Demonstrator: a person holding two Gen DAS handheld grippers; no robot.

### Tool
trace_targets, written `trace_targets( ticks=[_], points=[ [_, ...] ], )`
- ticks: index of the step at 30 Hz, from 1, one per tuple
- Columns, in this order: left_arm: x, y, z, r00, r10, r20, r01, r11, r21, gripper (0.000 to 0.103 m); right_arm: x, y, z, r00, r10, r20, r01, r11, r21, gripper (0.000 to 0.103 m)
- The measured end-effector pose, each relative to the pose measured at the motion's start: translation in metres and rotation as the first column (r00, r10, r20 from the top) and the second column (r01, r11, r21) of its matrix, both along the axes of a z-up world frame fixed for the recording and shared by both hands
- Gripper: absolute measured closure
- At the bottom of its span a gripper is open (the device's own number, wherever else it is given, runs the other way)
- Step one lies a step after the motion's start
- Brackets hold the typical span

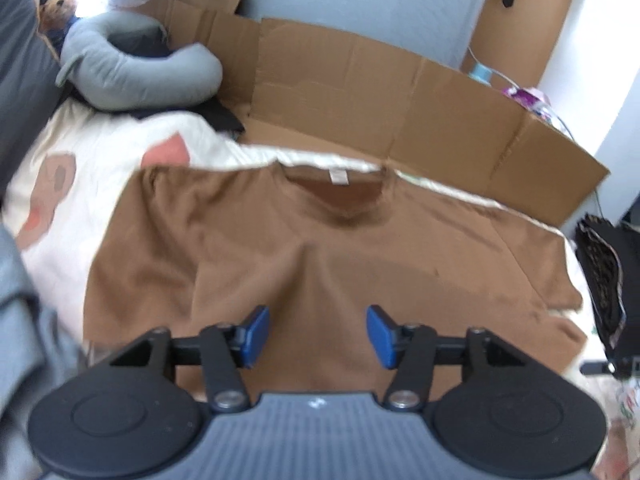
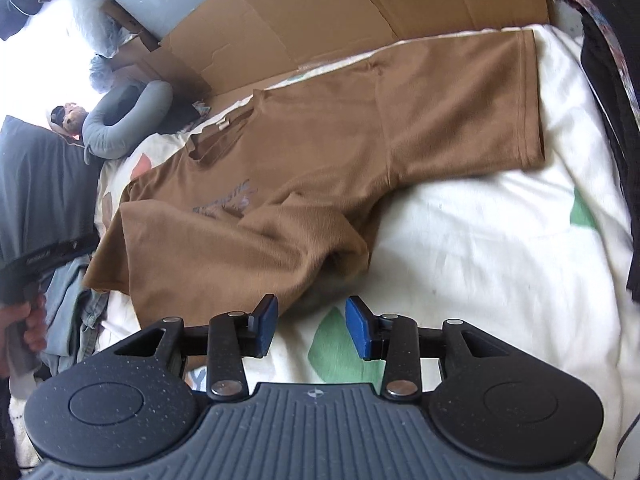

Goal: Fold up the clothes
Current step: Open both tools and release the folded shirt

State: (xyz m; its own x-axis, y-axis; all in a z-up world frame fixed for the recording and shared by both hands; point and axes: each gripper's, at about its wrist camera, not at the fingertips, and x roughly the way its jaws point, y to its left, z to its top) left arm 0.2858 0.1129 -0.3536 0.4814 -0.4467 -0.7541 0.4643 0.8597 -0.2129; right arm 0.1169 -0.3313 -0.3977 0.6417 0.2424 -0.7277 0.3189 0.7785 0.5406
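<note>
A brown T-shirt [image 1: 320, 248] lies spread on a white patterned bedsheet [image 1: 100, 152], collar at the far side with a white label. My left gripper [image 1: 318, 334] hovers over the shirt's lower middle, its blue pads [image 1: 256, 334] apart with nothing clamped between them. In the right wrist view the same T-shirt [image 2: 320, 168] lies with its lower hem bunched and one sleeve stretched to the upper right. My right gripper [image 2: 312, 326] stands open just below that bunched hem, over the bedsheet [image 2: 480, 240], gripping nothing.
Flattened cardboard [image 1: 380, 92] lines the far side of the bed. A grey curved pillow [image 1: 132, 68] and a teddy bear [image 1: 60, 4] sit at the far left. Dark patterned fabric [image 1: 604, 280] lies at the right edge. A person's hand [image 2: 28, 320] and blue-grey clothes [image 2: 76, 308] are at the left.
</note>
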Motion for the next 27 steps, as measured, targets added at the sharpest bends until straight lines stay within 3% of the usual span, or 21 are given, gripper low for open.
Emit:
trace_targets(
  ticks=[6,9,17,20,24,27],
  points=[
    [-0.041,0.005,-0.017,0.994,-0.046,-0.098,0.047,0.999,0.013,0.043,-0.006,0.012,-0.001,0.999,0.033,0.003,-0.033,0.999,0.019,0.059],
    [-0.059,0.004,-0.029,0.987,-0.069,-0.147,0.071,0.997,0.007,0.034,-0.006,0.019,-0.002,0.999,0.05,-0.002,-0.05,0.998,0.021,0.059],
    [-0.086,-0.011,-0.069,0.973,-0.108,-0.204,0.116,0.993,0.025,0.03,-0.006,0.034,-0.004,0.996,0.094,-0.009,-0.094,0.995,0.025,0.059],
    [-0.089,-0.021,-0.079,0.97,-0.11,-0.217,0.131,0.988,0.082,0.035,-0.006,0.041,-0.004,0.993,0.115,-0.009,-0.115,0.993,0.016,0.059],
    [-0.088,-0.026,-0.084,0.966,-0.116,-0.233,0.128,0.991,0.036,0.037,-0.006,0.046,-0.005,0.991,0.13,-0.015,-0.13,0.991,0.018,0.059],
    [-0.088,-0.031,-0.085,0.967,-0.126,-0.22,0.138,0.99,0.04,0.047,-0.005,0.049,-0.01,0.99,0.138,-0.026,-0.137,0.99,0.031,0.059]
  ],
)
